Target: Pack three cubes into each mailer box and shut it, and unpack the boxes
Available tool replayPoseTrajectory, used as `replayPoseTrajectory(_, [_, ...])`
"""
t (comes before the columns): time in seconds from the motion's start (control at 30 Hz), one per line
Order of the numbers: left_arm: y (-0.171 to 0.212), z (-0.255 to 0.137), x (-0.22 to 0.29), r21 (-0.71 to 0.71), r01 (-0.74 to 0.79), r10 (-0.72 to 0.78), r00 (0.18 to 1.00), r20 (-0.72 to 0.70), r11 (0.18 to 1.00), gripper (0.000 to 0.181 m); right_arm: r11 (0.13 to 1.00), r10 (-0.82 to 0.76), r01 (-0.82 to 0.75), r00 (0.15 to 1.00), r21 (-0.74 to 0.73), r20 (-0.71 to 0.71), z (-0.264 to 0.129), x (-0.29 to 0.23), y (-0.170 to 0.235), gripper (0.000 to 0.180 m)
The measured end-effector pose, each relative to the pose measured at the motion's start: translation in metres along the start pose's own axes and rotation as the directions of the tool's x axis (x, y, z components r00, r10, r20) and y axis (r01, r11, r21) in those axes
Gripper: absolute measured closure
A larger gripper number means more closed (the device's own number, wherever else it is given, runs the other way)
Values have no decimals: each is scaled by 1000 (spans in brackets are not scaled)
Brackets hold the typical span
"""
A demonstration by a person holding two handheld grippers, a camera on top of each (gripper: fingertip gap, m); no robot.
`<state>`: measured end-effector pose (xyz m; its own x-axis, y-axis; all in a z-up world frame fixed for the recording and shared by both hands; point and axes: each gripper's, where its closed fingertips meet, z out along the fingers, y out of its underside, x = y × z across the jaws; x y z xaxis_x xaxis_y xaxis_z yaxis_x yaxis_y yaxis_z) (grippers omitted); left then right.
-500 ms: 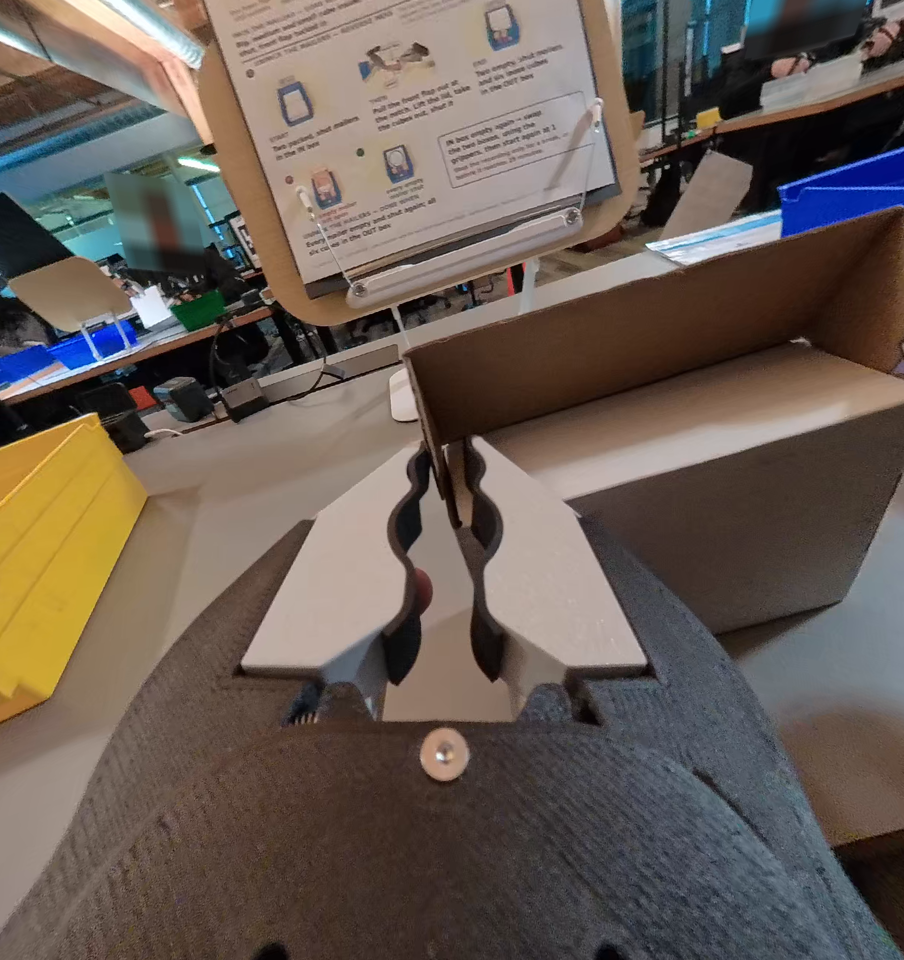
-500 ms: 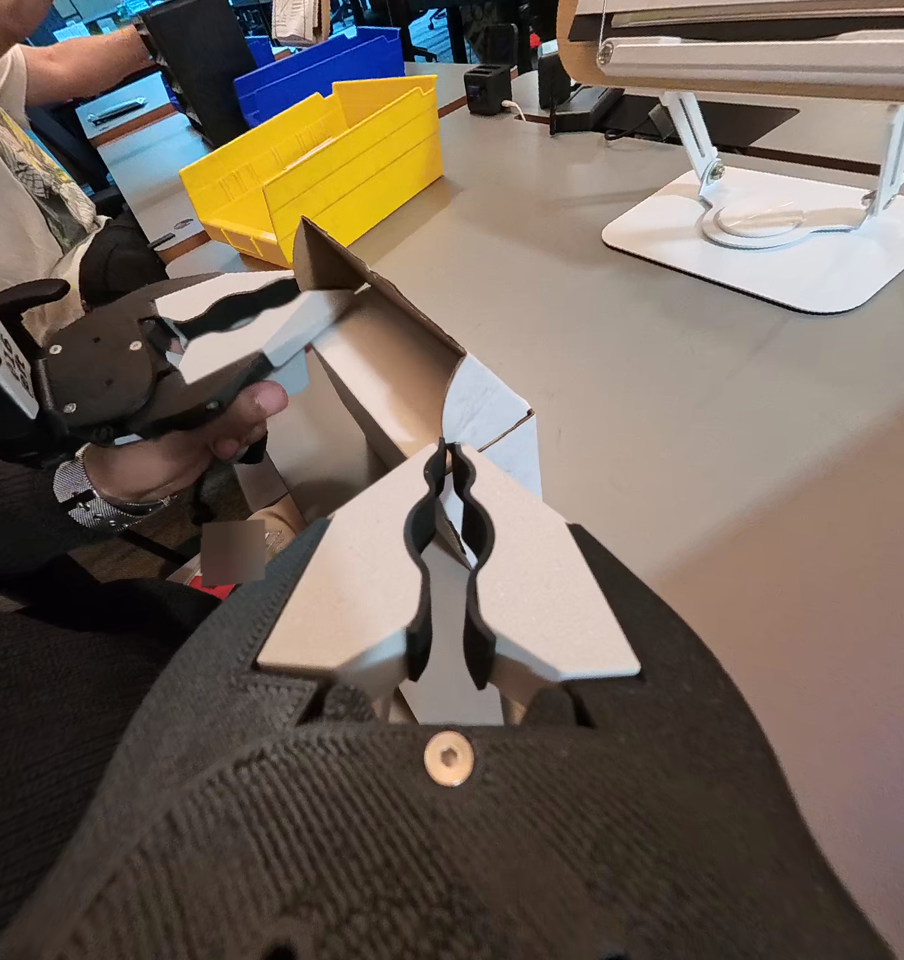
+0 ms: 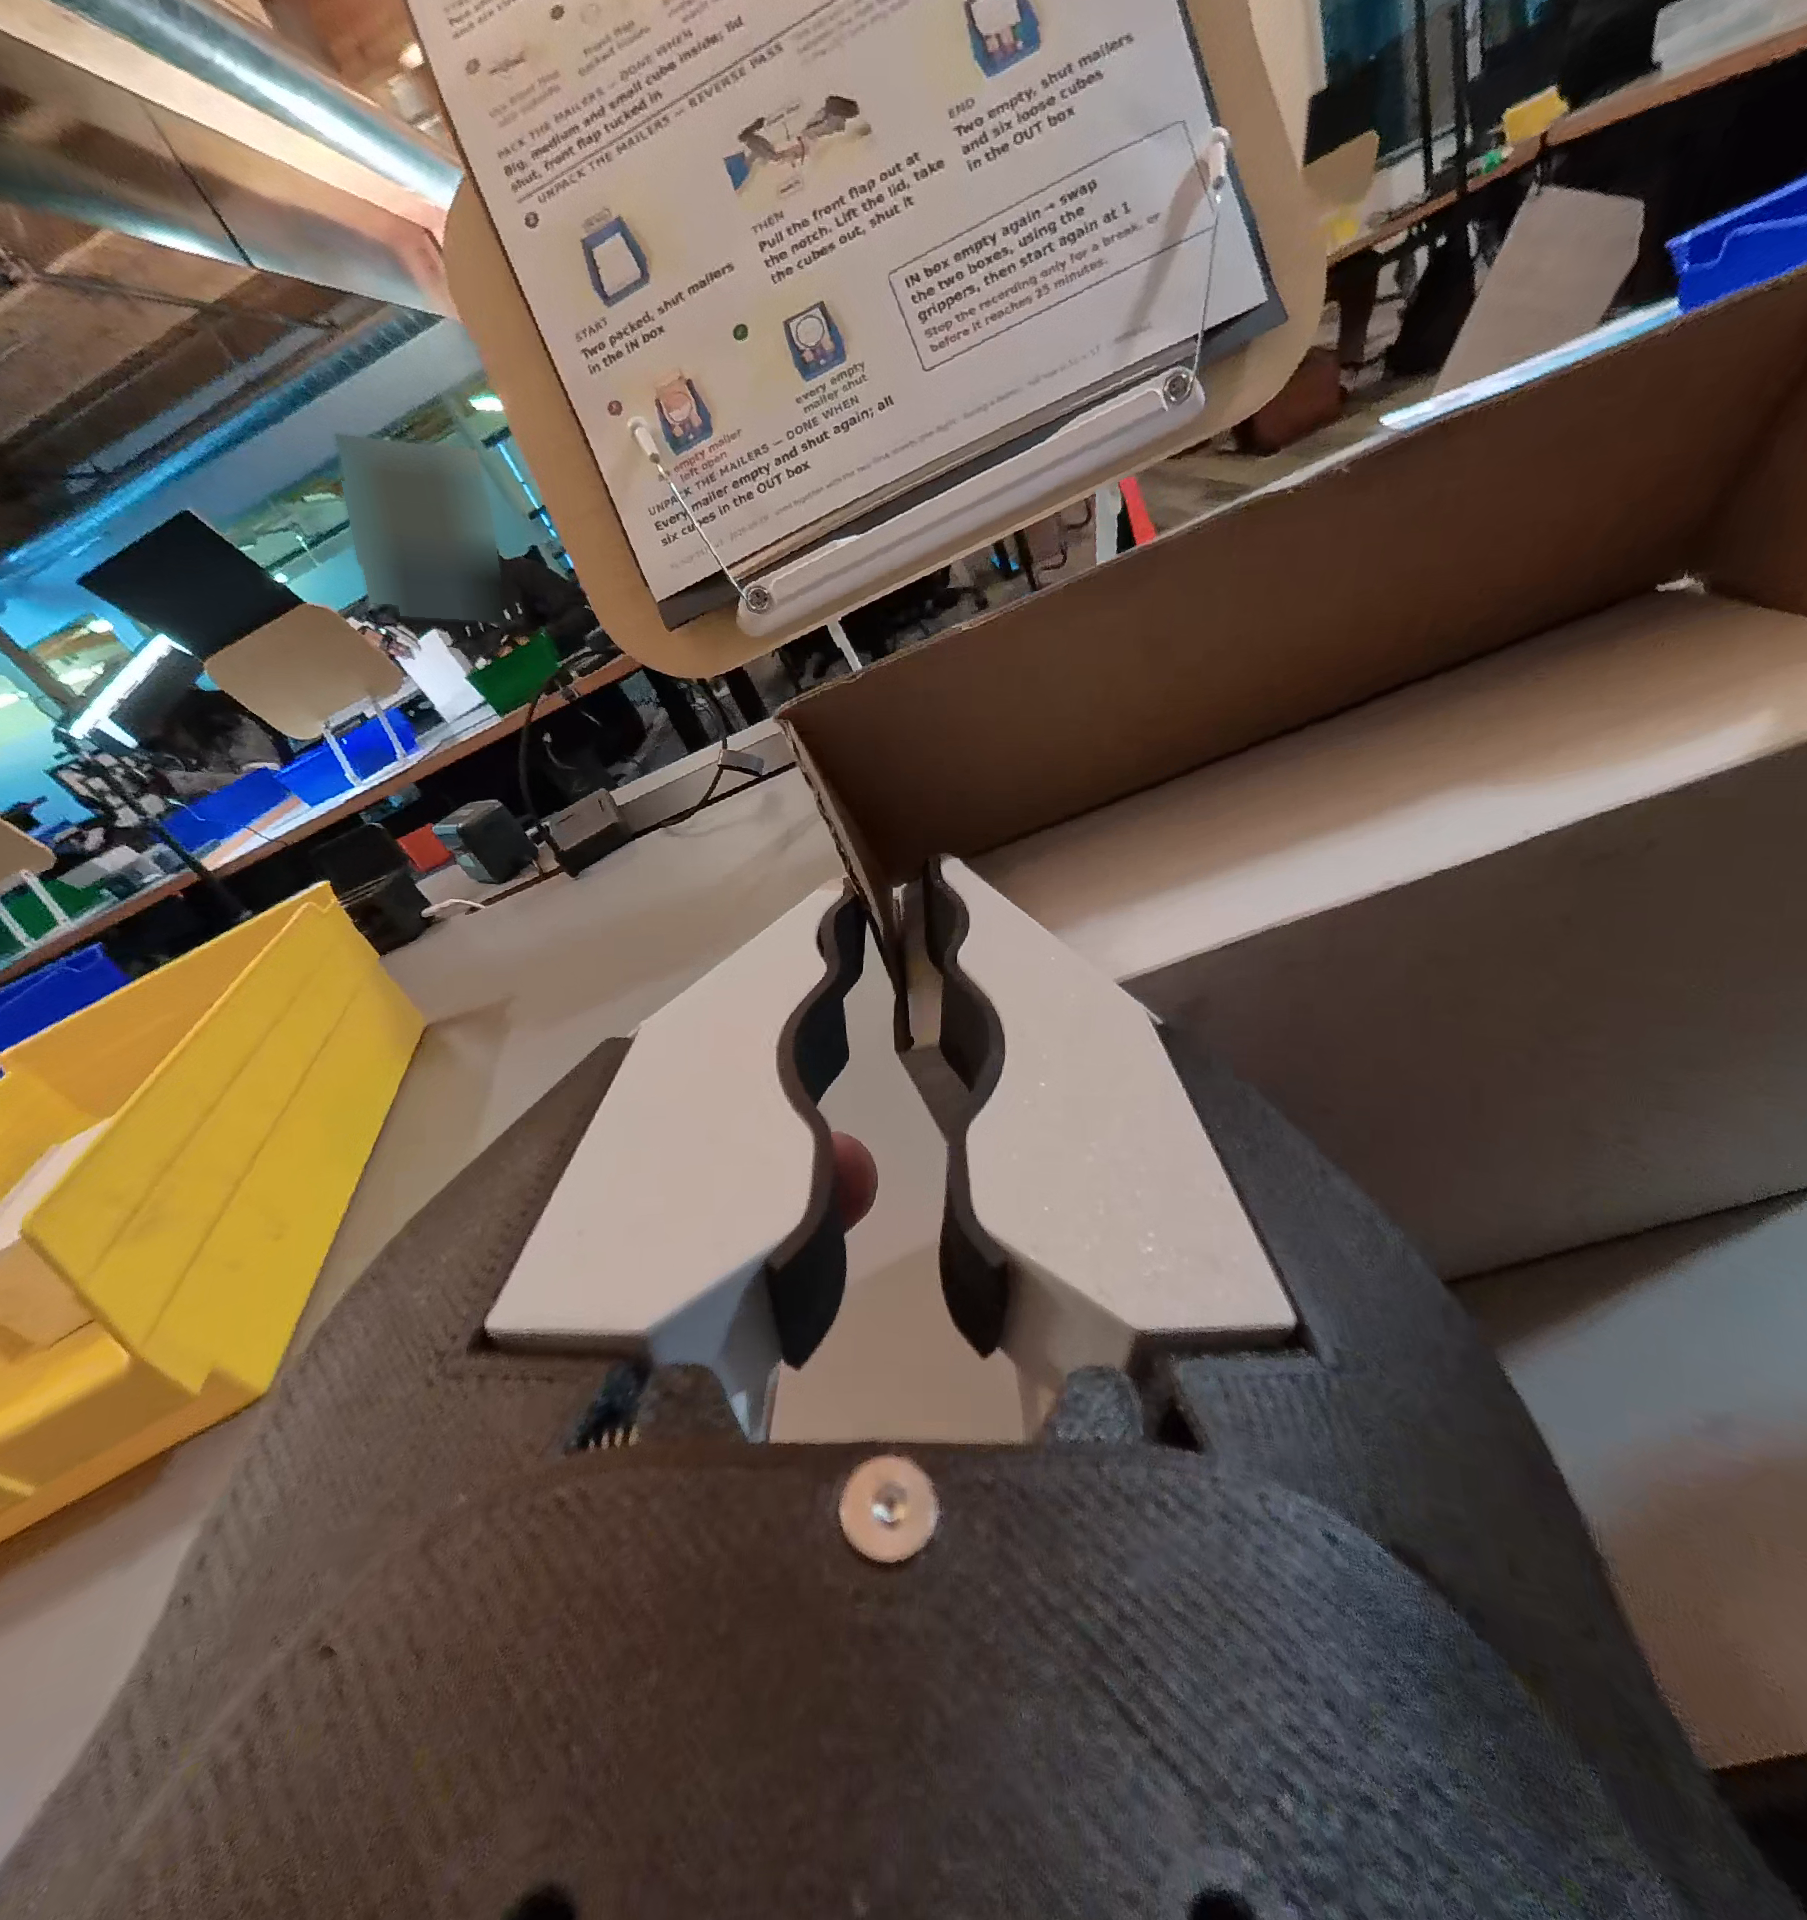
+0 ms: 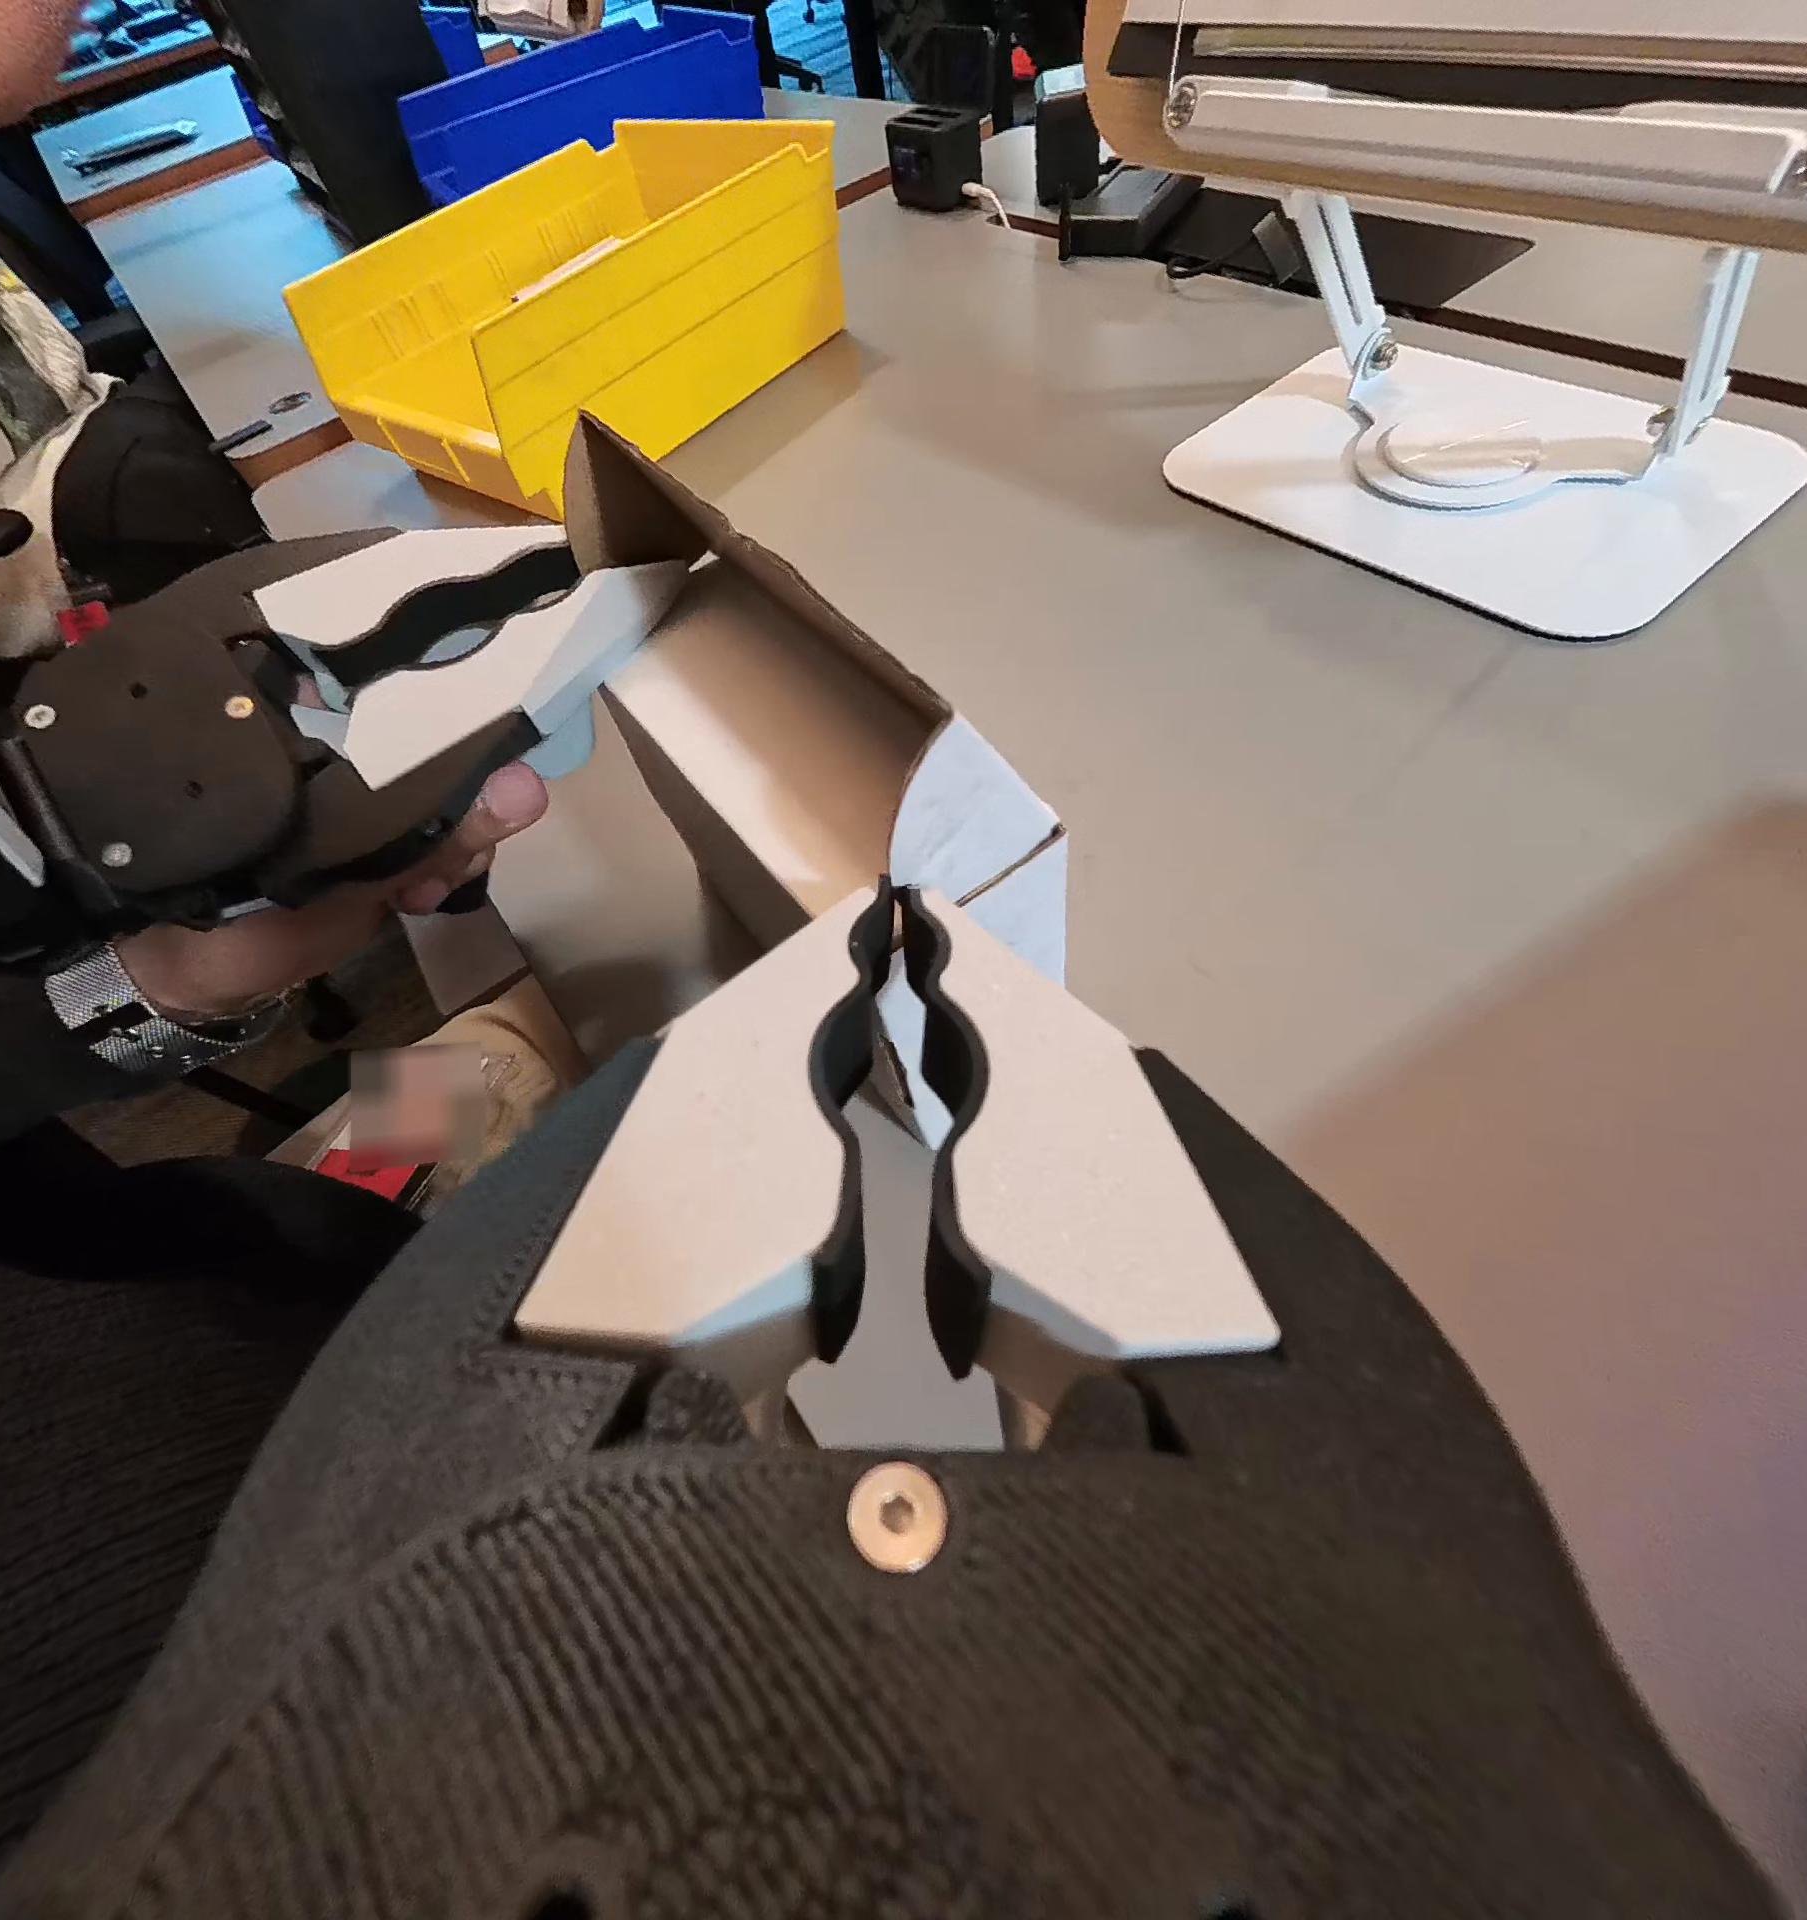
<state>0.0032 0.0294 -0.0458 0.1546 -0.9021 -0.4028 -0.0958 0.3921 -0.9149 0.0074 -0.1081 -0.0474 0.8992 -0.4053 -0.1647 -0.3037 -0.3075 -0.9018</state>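
Observation:
A mailer box (image 3: 1398, 790), white outside and brown inside, lies on the grey table. Its long brown-lined flap (image 3: 1294, 644) stands up. My left gripper (image 3: 894, 904) is shut on the flap's left end. In the right wrist view the box (image 4: 982, 800) sits ahead. My right gripper (image 4: 897, 899) is shut on the flap's right end, at the white rounded ear. The left gripper (image 4: 577, 577) shows there too, held by a hand and pinching the flap's far corner (image 4: 618, 499). No cubes are in view.
A yellow bin (image 3: 203, 1122) stands left of the box and holds a pale flat thing (image 4: 566, 275). A document stand (image 3: 878, 312) with a white base (image 4: 1501, 520) is behind the box. Blue bins (image 3: 1772, 239) are further off. The table edge runs along my side. Some 15 cm of space lies between my two pairs of fingers. Left tips and right tips are each some 35 cm from the white base (image 4: 1501, 520).
Both grippers keep their hold on the flap. The left wrist view has tilted and come a little closer. The flap stands much as before.

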Motion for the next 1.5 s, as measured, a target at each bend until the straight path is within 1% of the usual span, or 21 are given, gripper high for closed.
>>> replayPoseTrajectory(0.1, [0,0,0,-3,-55,55,998,2,998,171,1000,6,-6,1000,2,2,0,0,0,180])
replayPoseTrajectory(0.17, [-1,-1,0,-4,-65,66,998,2,998,171,1000,2,-2,1000,3,-7,0,1,0,180])
replayPoseTrajectory(0.3, [-5,-7,9,-7,33,-34,998,-58,999,167,1000,-26,26,998,-4,-57,-3,8,0,180])
replayPoseTrajectory(0.4, [-5,-6,7,10,-12,12,999,-30,1000,167,1000,-16,16,998,1,-54,-2,8,0,180])
replayPoseTrajectory(0.5, [-15,-8,11,42,57,-54,997,-61,998,162,1000,-27,27,997,-3,-73,-4,12,0,180])
replayPoseTrajectory(0.57, [-18,-7,12,57,32,-29,998,-53,998,161,1000,-22,22,997,-1,-73,-5,14,0,180])
replayPoseTrajectory(0.63, [-17,-6,10,70,-3,5,999,-38,998,162,1000,-11,11,998,3,-61,-5,14,1,180])
replayPoseTrajectory(0.73, [-11,-2,7,75,-2,5,999,-32,997,164,1000,-10,10,999,3,-47,-2,11,1,180])
replayPoseTrajectory(0.87, [-1,1,2,42,58,-56,997,-48,997,168,1000,-22,22,999,6,-42,0,7,1,180])
replayPoseTrajectory(0.93, [-2,0,2,43,42,-40,998,-41,998,168,1000,-26,26,999,7,-48,1,8,1,180])
replayPoseTrajectory(1.03, [-3,-3,4,41,57,-55,997,-63,998,159,1000,-22,22,999,11,-46,1,8,0,180])
replayPoseTrajectory(1.17, [1,-7,2,-7,171,-170,980,-101,985,144,999,-38,39,998,7,-59,1,8,0,180])
replayPoseTrajectory(1.2, [2,-9,1,-19,192,-193,975,-108,981,143,999,-42,42,997,6,-61,1,8,0,180])
replayPoseTrajectory(1.4, [2,-16,9,-53,253,-258,953,-158,966,155,999,-53,53,996,-4,-76,2,8,1,180])
replayPoseTrajectory(1.5, [2,-15,5,-42,253,-256,956,-140,967,166,998,-58,58,995,-6,-77,2,7,1,180])
